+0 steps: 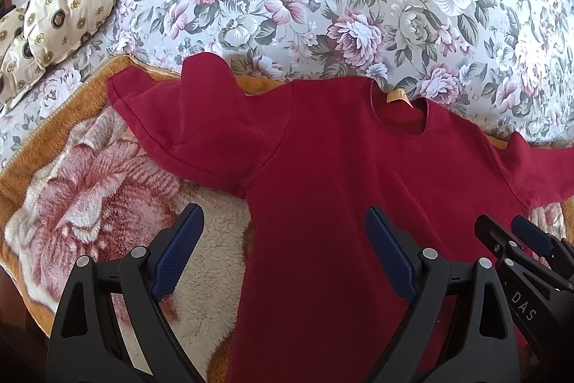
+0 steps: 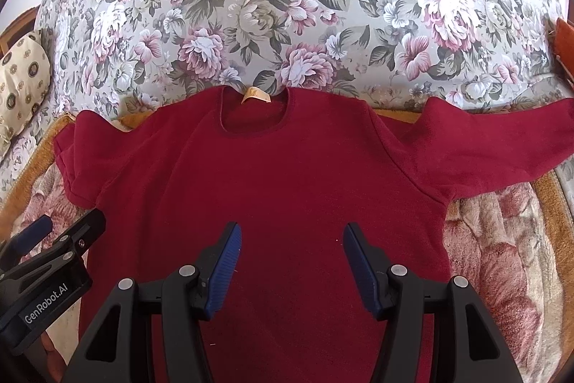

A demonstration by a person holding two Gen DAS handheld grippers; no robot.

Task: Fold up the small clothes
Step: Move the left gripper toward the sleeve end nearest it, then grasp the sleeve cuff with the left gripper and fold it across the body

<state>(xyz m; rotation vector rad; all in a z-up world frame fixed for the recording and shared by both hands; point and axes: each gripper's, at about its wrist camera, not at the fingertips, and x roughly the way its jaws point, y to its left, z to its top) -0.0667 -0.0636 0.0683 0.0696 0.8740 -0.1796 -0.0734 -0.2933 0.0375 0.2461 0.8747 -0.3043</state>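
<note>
We have the red sweater [image 2: 280, 189] laid flat, front up, on the plush blanket [image 1: 107, 203], its collar and tan label [image 2: 255, 96] pointing toward the floral bedspread [image 2: 287, 6] and both sleeves spread out sideways, which we judge leaves it ready for a first fold. Our left gripper [image 1: 283, 253] hangs over the sweater's left edge with its fingers released and holding nothing, one finger above the blanket and the other above the cloth. Our right gripper [image 2: 292, 266] hovers over the chest, equally spread and empty. The hem is hidden behind the grippers, and the right sleeve's cuff runs out of view.
</note>
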